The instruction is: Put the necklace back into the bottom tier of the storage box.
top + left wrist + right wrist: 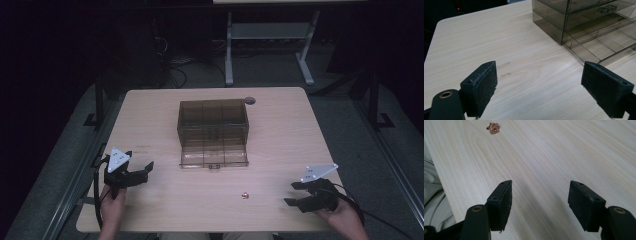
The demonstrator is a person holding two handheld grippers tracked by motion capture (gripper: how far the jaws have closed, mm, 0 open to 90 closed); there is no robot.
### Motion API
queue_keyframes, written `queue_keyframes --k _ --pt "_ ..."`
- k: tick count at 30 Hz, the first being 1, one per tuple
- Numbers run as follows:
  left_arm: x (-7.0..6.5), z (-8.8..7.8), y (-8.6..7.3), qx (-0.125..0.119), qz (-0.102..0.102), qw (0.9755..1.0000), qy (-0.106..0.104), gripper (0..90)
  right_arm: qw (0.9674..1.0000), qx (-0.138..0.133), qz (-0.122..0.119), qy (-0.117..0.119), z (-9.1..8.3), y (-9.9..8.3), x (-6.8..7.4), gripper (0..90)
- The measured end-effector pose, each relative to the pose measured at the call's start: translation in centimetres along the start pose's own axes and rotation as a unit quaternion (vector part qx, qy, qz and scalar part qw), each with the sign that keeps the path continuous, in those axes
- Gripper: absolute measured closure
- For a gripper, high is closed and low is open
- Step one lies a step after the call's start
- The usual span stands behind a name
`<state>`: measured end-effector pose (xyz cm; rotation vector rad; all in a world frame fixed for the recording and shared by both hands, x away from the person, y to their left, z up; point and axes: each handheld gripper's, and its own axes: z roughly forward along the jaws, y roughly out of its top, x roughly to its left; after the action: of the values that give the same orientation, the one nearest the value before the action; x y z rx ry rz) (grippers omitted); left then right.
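Fingers (586, 205) of both grippers stand wide and empty; the tiny coppery tangled cluster (244, 195) on the pale wooden surface (280, 200) between them looks light, loose, best pinched whole

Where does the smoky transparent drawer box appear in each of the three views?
High view: the drawer box stands at table centre, its bottom drawer pulled out.
Left gripper view: upper right.
Right gripper view: not in it.
Shared landmark: the wooden table, seen in all views.

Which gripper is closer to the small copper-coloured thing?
The right gripper: the copper-coloured thing lies right of table centre; the left gripper sits farther off.
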<state>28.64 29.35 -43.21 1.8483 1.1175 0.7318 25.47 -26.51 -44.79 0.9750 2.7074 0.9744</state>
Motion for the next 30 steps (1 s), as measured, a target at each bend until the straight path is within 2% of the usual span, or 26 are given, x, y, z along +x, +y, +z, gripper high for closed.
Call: queue_keyframes --k 6,14,16,24,30 --pt "-0.1 0.0 -0.1 0.003 0.001 1.0000 -0.003 13.0 1.0000 0.003 -0.001 -0.003 0.1 -0.1 0.1 35.1" --pt "-0.1 -0.1 -0.1 -0.001 -0.001 1.0000 -0.004 13.0 0.9998 0.005 -0.018 -0.006 0.2 0.9 0.8 33.3" --pt "-0.1 -0.1 -0.1 -0.002 0.002 1.0000 -0.003 13.0 0.9994 0.011 -0.030 -0.009 0.3 1.3 1.2 33.0" --pt "0.0 0.0 -0.1 0.001 0.002 1.0000 -0.002 13.1 0.9991 0.015 -0.039 -0.006 0.5 2.0 1.5 31.7" --pt "-0.1 -0.1 -0.1 -0.001 0.000 1.0000 -0.002 13.0 0.9984 0.019 -0.053 -0.002 0.8 2.7 2.0 30.8"
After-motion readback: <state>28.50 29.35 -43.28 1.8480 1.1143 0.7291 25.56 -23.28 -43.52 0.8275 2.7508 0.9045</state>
